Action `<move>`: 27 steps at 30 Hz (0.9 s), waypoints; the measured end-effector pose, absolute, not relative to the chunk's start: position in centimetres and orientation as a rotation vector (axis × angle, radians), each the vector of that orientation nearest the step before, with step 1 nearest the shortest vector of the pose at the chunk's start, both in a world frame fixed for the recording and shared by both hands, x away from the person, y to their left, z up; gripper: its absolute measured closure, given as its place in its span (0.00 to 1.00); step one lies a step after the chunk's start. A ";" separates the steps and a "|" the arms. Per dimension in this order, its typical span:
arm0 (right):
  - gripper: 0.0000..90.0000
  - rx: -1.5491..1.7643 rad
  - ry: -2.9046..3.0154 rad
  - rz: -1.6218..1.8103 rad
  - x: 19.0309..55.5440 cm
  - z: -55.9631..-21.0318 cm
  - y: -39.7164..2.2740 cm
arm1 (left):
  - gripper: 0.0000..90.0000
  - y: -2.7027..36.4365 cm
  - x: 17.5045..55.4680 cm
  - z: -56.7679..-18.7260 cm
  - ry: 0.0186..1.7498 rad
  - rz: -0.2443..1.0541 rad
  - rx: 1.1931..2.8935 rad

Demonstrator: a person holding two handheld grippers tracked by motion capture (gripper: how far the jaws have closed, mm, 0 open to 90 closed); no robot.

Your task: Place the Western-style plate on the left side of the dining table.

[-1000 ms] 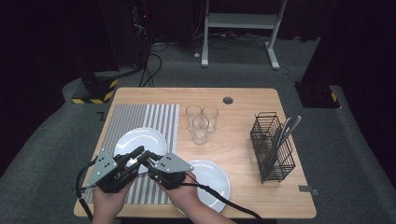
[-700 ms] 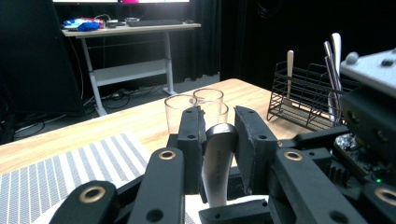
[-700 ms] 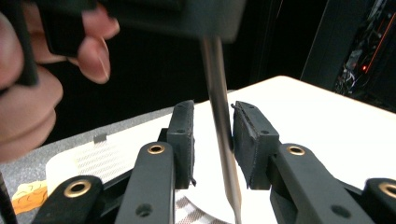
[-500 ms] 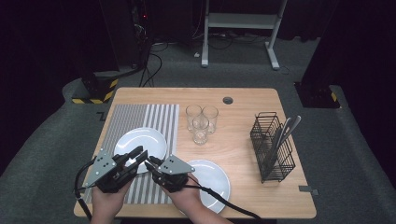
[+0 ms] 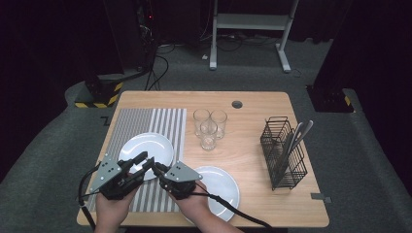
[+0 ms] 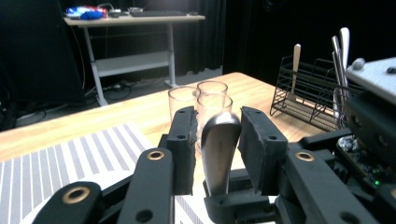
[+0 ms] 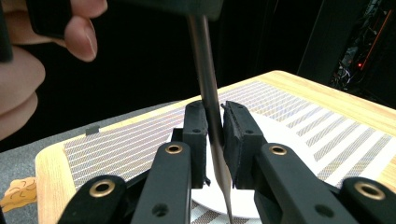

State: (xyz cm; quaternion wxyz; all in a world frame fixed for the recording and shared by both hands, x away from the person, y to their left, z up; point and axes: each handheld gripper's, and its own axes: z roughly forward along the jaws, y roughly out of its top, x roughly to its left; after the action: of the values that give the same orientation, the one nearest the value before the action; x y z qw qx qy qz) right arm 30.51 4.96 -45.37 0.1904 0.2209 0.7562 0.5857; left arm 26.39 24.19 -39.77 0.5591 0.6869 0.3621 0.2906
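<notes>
— What could you make out of the utensil (image 7: 211, 107) between the two grippers?

— Only a metal handle. Its working end was hidden behind the left gripper (image 5: 145, 161), so I couldn't tell knife from spoon. It hung above the near edge of the left plate (image 5: 145, 145).

— And the fingers?

— The right gripper (image 7: 214, 122) had been closing, and its fingers (image 7: 194, 126) pressed narrow on the shaft. The left gripper's fingers (image 6: 183, 135) had just been opening; the rounded handle end (image 6: 219, 149) stood between them, seemingly loose.

— The surroundings?

— A wooden desk (image 5: 252, 102) with a striped placemat (image 5: 167, 119), a second plate (image 5: 221, 187) partly covered by the right hand (image 5: 192, 204), three glasses (image 5: 209, 127), and a wire caddy (image 5: 283, 151) of cutlery. Beyond, the room was dark, cables barely visible.
</notes>
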 end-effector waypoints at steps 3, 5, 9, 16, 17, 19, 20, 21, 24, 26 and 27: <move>0.88 0.633 2.121 1.653 30.7 -45.4 4.9 | 0.73 24.2 26.4 -40.0 0.867 0.688 1.624; 0.88 0.630 2.121 1.656 30.7 -45.4 5.0 | 0.73 24.3 26.4 -40.2 0.877 0.691 1.622; 0.88 0.622 2.128 1.657 30.6 -45.5 5.3 | 0.74 24.4 26.4 -40.5 0.891 0.694 1.630; 0.88 0.622 2.130 1.657 30.7 -45.6 5.6 | 0.81 24.3 26.4 -40.8 0.908 0.721 1.627; 0.88 0.622 2.129 1.657 30.7 -45.6 5.6 | 0.81 24.2 26.4 -40.9 0.908 0.724 1.627; 0.87 0.626 2.130 1.661 30.7 -45.6 5.6 | 0.81 24.2 26.4 -40.9 0.905 0.728 1.627; 0.87 0.629 2.134 1.662 30.7 -45.6 5.5 | 0.81 24.2 26.4 -40.9 0.901 0.727 1.628; 0.86 0.633 2.137 1.668 30.7 -45.5 5.5 | 0.81 24.2 26.4 -40.9 0.901 0.727 1.628; 0.83 0.644 2.141 1.682 30.6 -45.4 5.2 | 0.81 24.4 26.4 -40.9 0.915 0.727 1.622; 0.82 0.641 2.134 1.691 30.5 -45.2 4.9 | 0.81 24.8 26.5 -41.0 0.929 0.716 1.611; 0.82 0.641 2.130 1.693 30.4 -45.1 4.8 | 0.81 25.0 26.6 -41.1 0.939 0.710 1.606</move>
State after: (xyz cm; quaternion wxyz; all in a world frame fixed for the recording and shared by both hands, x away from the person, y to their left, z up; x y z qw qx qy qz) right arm 30.38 4.78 -45.07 0.1724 0.2259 0.7506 0.5965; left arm 26.61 24.96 -41.10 0.5442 0.6767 0.3955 0.2992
